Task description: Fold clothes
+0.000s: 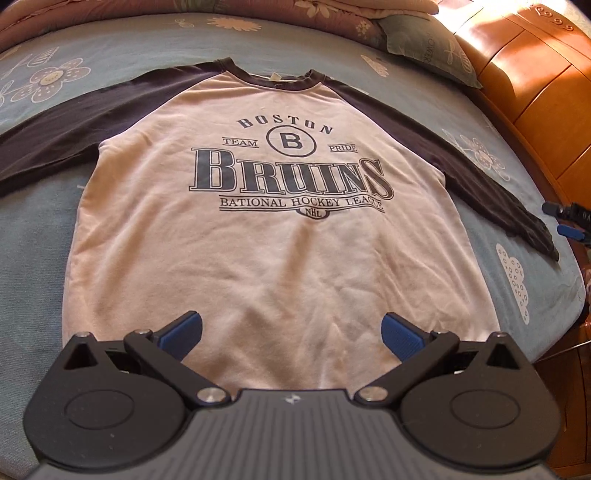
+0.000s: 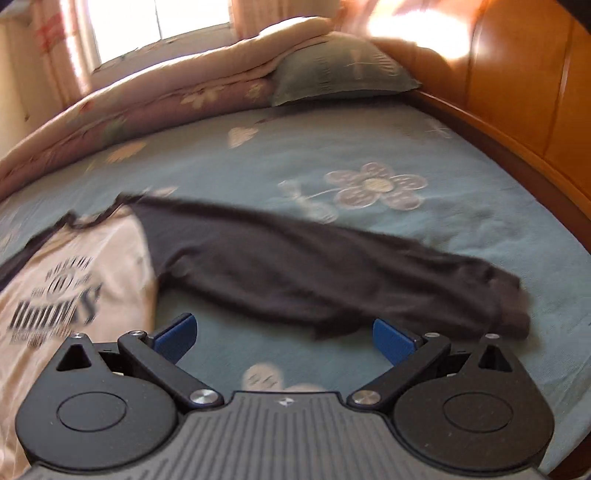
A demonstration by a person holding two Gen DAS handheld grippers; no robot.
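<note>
A cream raglan shirt [image 1: 266, 229] with dark sleeves and a "Boston Bruins" print lies flat, face up, on the bed, both sleeves spread out. My left gripper [image 1: 291, 334] hovers open over the shirt's hem, with nothing between its blue pads. In the left wrist view the right gripper [image 1: 565, 221] shows at the far right edge, just past the cuff of the right sleeve [image 1: 476, 184]. In the blurred right wrist view my right gripper [image 2: 284, 338] is open just in front of that dark sleeve [image 2: 332, 273], holding nothing. The shirt body [image 2: 74, 266] lies to its left.
The blue flowered bedsheet [image 1: 37, 236] covers the bed. A folded pink quilt [image 2: 147, 110] and a green pillow [image 2: 340, 70] lie at the head. A wooden headboard [image 1: 535, 85] runs along the right side. A bright window [image 2: 155, 29] is behind the quilt.
</note>
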